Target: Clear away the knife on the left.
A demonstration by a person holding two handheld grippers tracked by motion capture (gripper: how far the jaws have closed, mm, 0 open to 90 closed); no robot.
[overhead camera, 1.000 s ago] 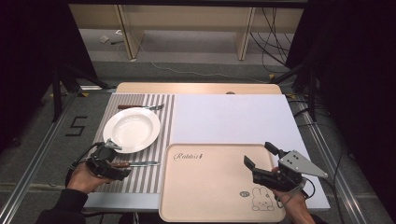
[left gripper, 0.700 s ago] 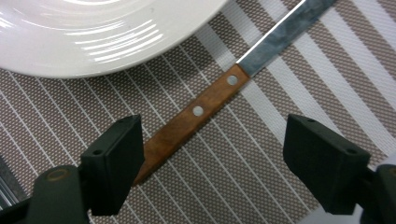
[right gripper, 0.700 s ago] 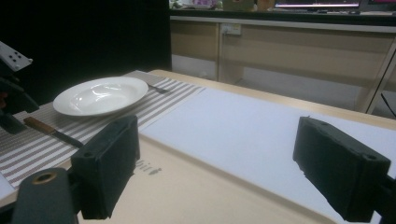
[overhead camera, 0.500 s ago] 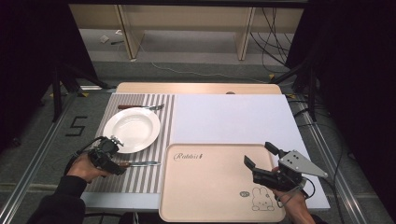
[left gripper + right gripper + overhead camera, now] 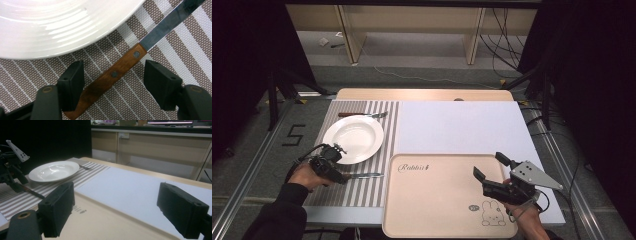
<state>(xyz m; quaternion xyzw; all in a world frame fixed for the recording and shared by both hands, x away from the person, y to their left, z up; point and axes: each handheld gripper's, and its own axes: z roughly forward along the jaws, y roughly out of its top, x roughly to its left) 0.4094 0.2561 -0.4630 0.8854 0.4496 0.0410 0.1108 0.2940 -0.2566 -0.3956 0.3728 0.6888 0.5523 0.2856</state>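
straddling knife handle (image 5: 112, 80), left gripper (image 5: 113, 85) agape

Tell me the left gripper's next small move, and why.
Probably close the jaws. The left gripper is open, its jaws on either side of the knife's wooden handle, which lies flat on the striped placemat beside the white plate.

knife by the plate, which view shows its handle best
The left gripper view: the knife lies close up between open jaws, wooden handle and two rivets clear. The high view shows it small; the right gripper view, a thin dark sliver.
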